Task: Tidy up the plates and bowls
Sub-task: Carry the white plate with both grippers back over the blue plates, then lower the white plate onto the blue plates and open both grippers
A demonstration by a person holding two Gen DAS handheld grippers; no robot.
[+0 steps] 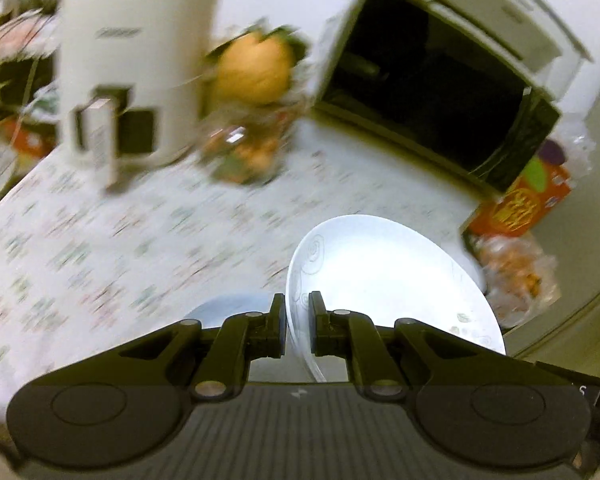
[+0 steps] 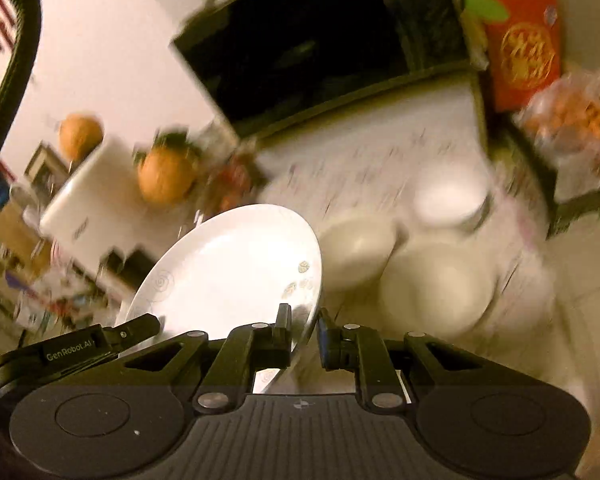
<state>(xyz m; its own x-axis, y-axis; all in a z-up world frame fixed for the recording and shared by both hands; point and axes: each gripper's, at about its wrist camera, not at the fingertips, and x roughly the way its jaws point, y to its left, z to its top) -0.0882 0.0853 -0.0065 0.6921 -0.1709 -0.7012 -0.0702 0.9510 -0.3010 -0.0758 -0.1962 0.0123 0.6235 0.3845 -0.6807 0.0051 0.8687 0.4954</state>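
Note:
A white plate (image 1: 384, 276) with faint swirl and leaf marks is held tilted above the patterned table. My left gripper (image 1: 298, 308) is shut on its rim. In the right wrist view the same plate (image 2: 228, 264) stands between the fingers of my right gripper (image 2: 304, 320), whose jaws straddle the opposite rim with a small gap. The left gripper's black body (image 2: 100, 344) shows at the plate's lower left. Three cream bowls sit on the table beyond: one (image 2: 356, 252) beside the plate, one (image 2: 436, 288) nearer, one (image 2: 450, 200) farther back.
A white air fryer (image 1: 132, 64) stands at the back left, oranges (image 1: 256, 72) in a basket in the middle, and an open dark oven (image 1: 432, 92) at the back right. A red box (image 1: 524, 200) and a bag of snacks (image 1: 516, 276) lie at the right.

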